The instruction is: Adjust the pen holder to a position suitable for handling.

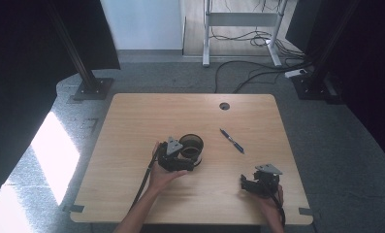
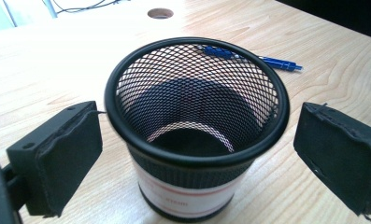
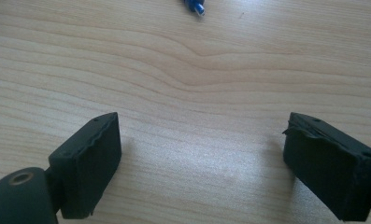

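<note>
Both grippers gape wide; left gripper straddles the upright mesh cup without pressing it; right gripper rests over bare table; pen lies beyond.

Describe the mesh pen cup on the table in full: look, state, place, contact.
The mesh pen cup is a round black wire-mesh holder with a solid rolled rim and a white label band with a red stripe near its base. It stands upright and empty on the wooden table, near the middle. The left gripper brackets it, jaws wide, with a gap at each pad. A blue pen lies apart behind it.
</note>
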The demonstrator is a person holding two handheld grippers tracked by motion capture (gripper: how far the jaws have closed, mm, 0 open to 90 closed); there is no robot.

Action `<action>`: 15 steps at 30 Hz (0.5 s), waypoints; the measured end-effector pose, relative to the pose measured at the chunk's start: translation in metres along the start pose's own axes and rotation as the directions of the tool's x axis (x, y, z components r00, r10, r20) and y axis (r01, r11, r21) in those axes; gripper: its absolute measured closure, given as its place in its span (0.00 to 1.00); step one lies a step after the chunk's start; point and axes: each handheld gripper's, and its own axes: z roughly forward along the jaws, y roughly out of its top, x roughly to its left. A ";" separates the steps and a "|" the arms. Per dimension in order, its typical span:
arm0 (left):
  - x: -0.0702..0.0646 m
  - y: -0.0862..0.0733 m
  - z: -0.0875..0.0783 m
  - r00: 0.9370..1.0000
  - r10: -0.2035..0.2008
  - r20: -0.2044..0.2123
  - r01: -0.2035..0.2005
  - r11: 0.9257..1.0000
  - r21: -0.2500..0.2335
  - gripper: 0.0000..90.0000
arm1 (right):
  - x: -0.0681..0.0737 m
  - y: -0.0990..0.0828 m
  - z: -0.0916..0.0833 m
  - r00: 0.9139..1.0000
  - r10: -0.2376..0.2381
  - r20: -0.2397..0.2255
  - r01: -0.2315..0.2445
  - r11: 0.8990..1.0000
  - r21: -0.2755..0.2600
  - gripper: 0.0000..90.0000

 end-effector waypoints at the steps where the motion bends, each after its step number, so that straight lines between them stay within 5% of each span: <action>1: 0.000 0.000 -0.003 1.000 0.003 0.006 -0.003 1.000 -0.002 0.02 | 0.000 0.000 0.000 1.000 0.000 0.000 0.000 1.000 0.000 0.12; 10: 0.000 -0.008 -0.026 0.999 0.014 0.052 -0.014 1.000 0.016 0.05 | 0.000 0.000 0.000 1.000 0.000 0.000 0.000 1.000 0.000 0.12; 15: 0.004 -0.021 -0.045 0.999 0.000 0.038 -0.001 1.000 0.021 0.05 | 0.000 0.000 0.000 1.000 -0.001 0.002 0.001 1.000 -0.001 0.12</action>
